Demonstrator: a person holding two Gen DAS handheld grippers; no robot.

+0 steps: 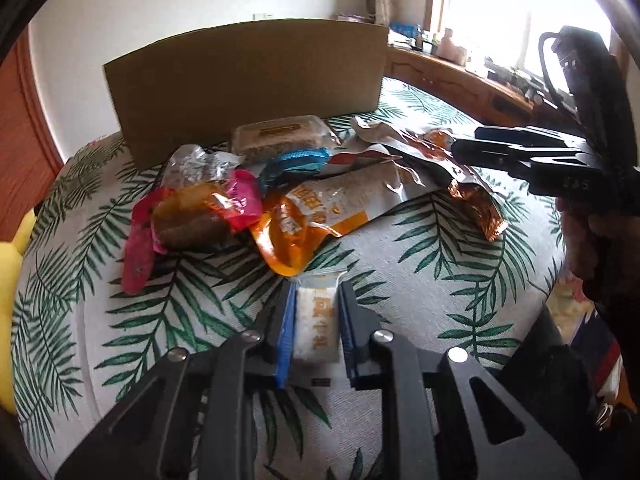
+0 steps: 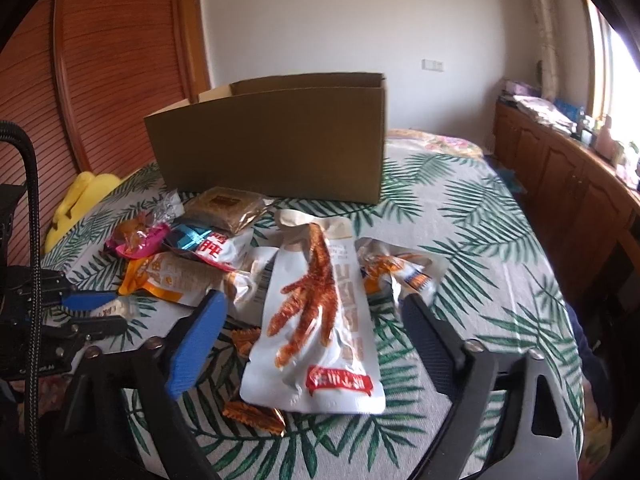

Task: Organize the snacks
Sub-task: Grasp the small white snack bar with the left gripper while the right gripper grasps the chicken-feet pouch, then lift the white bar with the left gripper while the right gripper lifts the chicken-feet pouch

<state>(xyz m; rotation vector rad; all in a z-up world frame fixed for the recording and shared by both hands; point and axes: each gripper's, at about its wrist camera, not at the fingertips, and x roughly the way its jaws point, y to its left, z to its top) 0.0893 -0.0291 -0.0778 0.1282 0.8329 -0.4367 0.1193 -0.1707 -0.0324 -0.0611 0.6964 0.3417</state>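
Clamping a small white packet in our left gripper for boxing, we straddle the chicken-foot pouch with our right gripper spread wide, not touching.

Left tool, right tool: black slotted linkages, silver screws, blue finger pads; black braided cable.

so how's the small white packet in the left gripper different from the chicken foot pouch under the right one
The small white packet is clamped between the left gripper's pads; the chicken foot pouch lies free on the leaf-print cloth, the right gripper open around it. The packet is small and plain with orange print; the pouch is much larger and shows a red-brown chicken foot. Both are white sealed snack wrappers.
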